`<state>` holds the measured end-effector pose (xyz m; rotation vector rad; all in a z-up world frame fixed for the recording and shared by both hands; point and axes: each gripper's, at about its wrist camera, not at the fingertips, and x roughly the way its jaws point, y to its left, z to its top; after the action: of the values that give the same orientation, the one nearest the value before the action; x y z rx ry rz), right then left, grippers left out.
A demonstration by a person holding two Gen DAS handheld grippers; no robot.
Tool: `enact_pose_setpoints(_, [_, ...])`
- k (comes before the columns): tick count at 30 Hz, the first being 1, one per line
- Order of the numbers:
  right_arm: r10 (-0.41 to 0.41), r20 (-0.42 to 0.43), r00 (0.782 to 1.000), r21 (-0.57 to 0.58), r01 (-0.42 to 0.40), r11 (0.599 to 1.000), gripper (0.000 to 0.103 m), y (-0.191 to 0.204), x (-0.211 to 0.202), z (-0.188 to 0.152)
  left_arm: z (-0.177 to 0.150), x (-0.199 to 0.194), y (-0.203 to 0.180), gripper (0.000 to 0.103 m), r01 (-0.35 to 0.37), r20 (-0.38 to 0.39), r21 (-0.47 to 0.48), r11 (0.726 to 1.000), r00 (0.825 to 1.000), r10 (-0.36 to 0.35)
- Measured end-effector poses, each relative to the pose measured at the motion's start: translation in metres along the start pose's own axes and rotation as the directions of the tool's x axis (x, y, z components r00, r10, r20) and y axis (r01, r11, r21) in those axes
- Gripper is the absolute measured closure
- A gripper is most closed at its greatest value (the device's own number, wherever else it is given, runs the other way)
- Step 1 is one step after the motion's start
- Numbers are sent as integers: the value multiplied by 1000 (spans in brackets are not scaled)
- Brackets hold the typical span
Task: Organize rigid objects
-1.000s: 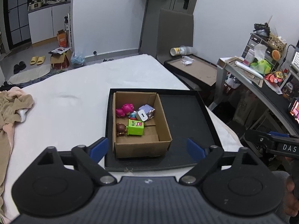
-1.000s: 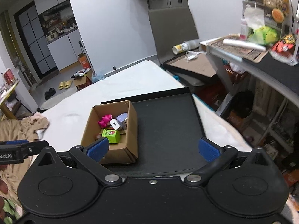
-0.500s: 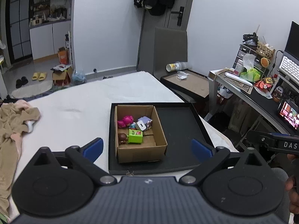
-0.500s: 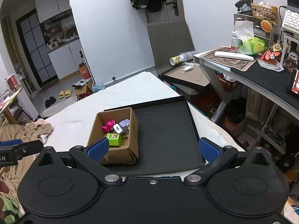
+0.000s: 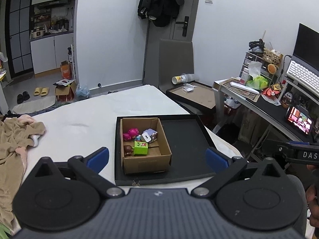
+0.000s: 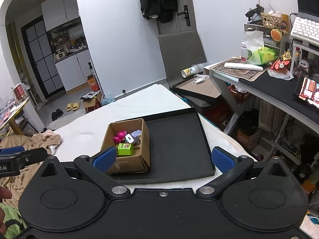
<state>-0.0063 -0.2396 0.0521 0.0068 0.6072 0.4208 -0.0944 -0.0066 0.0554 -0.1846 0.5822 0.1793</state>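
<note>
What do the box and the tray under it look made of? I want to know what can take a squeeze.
Cardboard box: brown corrugated cardboard, matte, with folded flaps and raw edges. Black tray: smooth with a dull sheen and thin upright rim, probably plastic or coated board; the frames leave that open.

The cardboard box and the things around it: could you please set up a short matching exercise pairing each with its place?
Things:
1. cardboard box
2. green cube
3. black tray
4. beige cloth

Places:
A. on the white bed, left of the tray
B. on the tray's left part
C. inside the box
D. on the white bed, under the box

Pairs: 1-B, 2-C, 3-D, 4-A
</note>
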Motion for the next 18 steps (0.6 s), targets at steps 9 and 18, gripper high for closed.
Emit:
enact_pose_setpoints(9, [-14, 0, 1000, -17, 14, 1000, 0, 0, -6, 4, 2, -3, 0, 0, -5, 12, 4, 1000, 1000, 5])
enact_pose_setpoints(18, [-8, -6, 1000, -35, 8, 999, 0, 5, -5, -3, -4, 0, 2, 0, -19, 2, -2, 1000, 1000, 19])
